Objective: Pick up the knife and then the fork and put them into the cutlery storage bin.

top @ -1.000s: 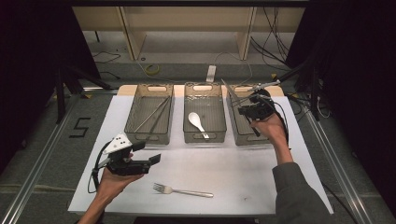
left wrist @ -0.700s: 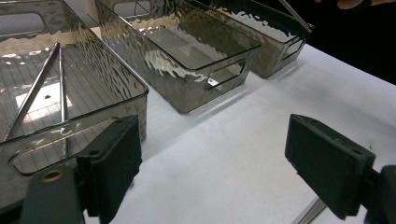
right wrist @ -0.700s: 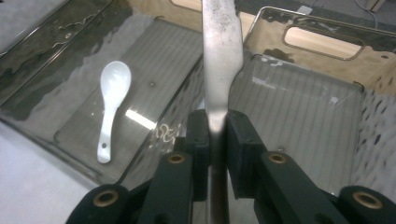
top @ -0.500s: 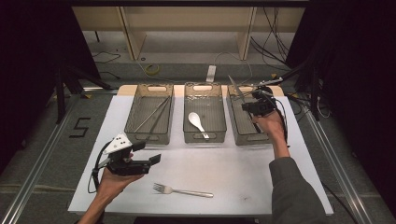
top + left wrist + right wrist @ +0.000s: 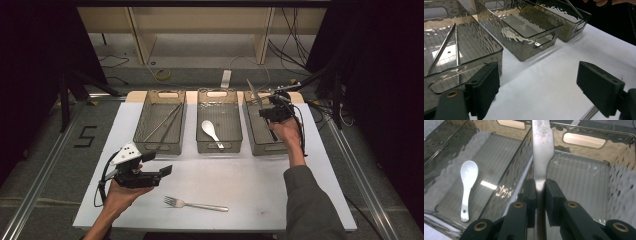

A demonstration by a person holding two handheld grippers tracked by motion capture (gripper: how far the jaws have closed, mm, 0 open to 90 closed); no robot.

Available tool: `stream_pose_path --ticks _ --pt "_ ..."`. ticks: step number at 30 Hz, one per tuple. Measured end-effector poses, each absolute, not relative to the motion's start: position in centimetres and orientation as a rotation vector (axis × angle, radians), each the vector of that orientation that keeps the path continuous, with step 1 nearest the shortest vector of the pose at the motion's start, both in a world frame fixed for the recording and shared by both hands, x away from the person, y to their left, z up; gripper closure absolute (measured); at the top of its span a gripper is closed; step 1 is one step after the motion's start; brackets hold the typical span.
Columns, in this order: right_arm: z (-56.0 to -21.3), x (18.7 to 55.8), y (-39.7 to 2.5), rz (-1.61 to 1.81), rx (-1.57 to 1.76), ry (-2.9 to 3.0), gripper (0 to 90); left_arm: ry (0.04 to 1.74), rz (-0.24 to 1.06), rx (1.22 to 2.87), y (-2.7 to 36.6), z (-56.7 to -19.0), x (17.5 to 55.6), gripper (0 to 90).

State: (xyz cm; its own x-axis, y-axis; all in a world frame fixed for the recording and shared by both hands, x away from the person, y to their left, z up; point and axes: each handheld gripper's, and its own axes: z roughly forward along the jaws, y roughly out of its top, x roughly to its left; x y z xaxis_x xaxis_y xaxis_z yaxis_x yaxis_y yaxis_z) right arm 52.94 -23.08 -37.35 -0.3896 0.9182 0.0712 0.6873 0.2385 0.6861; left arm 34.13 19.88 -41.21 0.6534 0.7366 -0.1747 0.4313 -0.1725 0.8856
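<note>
My right gripper [image 5: 266,107] hovers over the right-hand bin [image 5: 253,145], shut on a table knife [image 5: 253,92] whose blade points up and away. In the right gripper view the jaws of the right gripper [image 5: 539,192] clamp the knife [image 5: 541,150] near where blade meets handle. A fork [image 5: 195,204] lies on the white table near the front edge. My left gripper [image 5: 159,164] is held open above the table, left of the fork, with nothing between its pads [image 5: 484,86]. The fork's handle end [image 5: 587,114] pokes in under the right jaw there.
Three smoky clear bins stand in a row. The left bin [image 5: 141,134] holds two metal chopsticks [image 5: 446,47]. In the middle bin [image 5: 200,145] lies a white spoon [image 5: 210,131], also the white spoon [image 5: 467,183]. Cables trail off the table's right side.
My right gripper has shifted slightly over the right bin with the knife still clamped. The left gripper and the fork have stayed put.
</note>
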Motion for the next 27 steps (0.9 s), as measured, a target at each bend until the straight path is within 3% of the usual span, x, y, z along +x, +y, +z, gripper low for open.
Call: stream_pose_path --ticks 27 --pt "-40.6 53.2 -23.0 0.876 1.612 2.149 80.6 0.932 0.357 1.805 19.8 -41.2 34.1 18.1"
